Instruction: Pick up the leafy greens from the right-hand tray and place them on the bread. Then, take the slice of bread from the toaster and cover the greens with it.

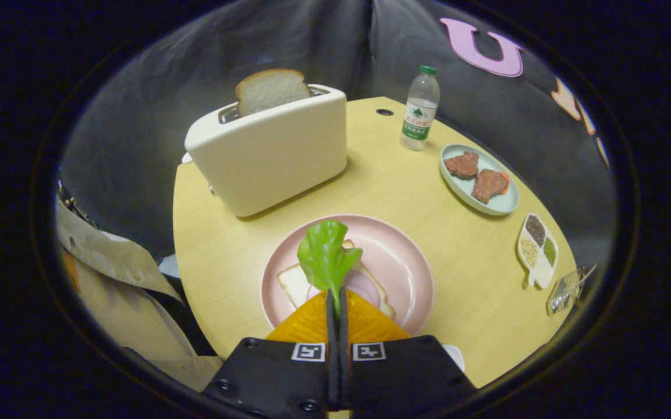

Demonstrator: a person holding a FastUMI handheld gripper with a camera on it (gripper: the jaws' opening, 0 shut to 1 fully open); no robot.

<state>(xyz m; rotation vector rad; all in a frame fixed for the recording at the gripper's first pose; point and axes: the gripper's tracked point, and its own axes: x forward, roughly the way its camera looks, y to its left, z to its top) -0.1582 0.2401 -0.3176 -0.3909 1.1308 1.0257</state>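
the gripper (336, 302) has its fingers pressed together on the stem of the leafy greens (326, 255), holding the leaf upright over the pink plate (405, 256) at the near edge of the round table (416, 192). under the leaf, on the plate, lies a slice of bread (295, 285) with a pale round topping. the toaster (268, 152) stands toward the far left edge of the table, a second bread slice (271, 90) upright in its slot. at the far right edge: a water bottle (420, 109) and a tray with two meat pieces (478, 179)
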